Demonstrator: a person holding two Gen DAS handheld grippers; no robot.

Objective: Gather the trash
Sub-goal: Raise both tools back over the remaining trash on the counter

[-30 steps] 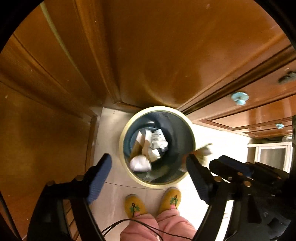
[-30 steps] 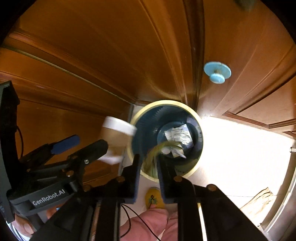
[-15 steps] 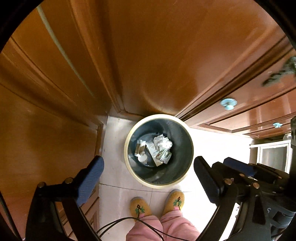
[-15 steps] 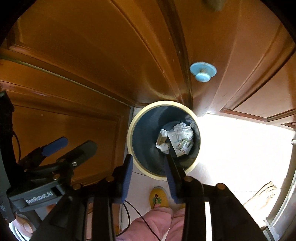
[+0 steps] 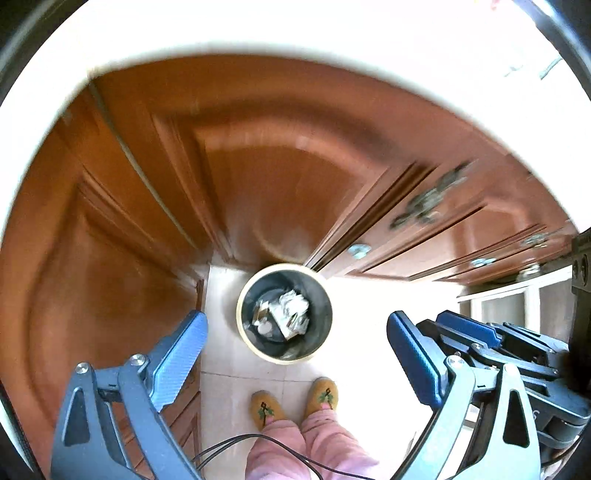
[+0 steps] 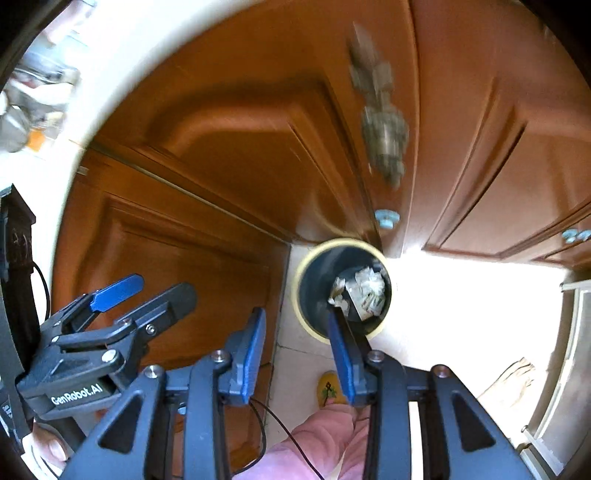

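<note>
A dark round bin [image 5: 239, 314] [image 6: 295, 291] with a cream rim stands on the pale tile floor in the corner of the wooden cabinets. Crumpled white paper and wrappers [image 5: 286, 314] [image 6: 364, 291] lie at its bottom. My left gripper [image 5: 295, 317] hangs high above the bin, open wide with nothing between its blue pads. My right gripper [image 6: 295, 314] is beside it at a similar height, open to a narrower gap and holding nothing. In the right wrist view the left gripper [image 6: 140, 291] shows at the left. The left wrist view shows the right gripper [image 5: 461, 328] at the right.
Brown cabinet doors [image 5: 277, 192] with blue knobs [image 6: 386, 218] and an ornate metal handle [image 6: 382, 133] surround the bin. A pale countertop edge [image 5: 258, 33] curves overhead. The person's yellow slippers [image 5: 325, 395] and pink trousers stand just before the bin. A black cable trails below.
Both grippers have risen well away from the bin, which now looks smaller. The paper cup and yellowish scrap seen at the jaws have gone. Both pairs of jaws stand wider.
</note>
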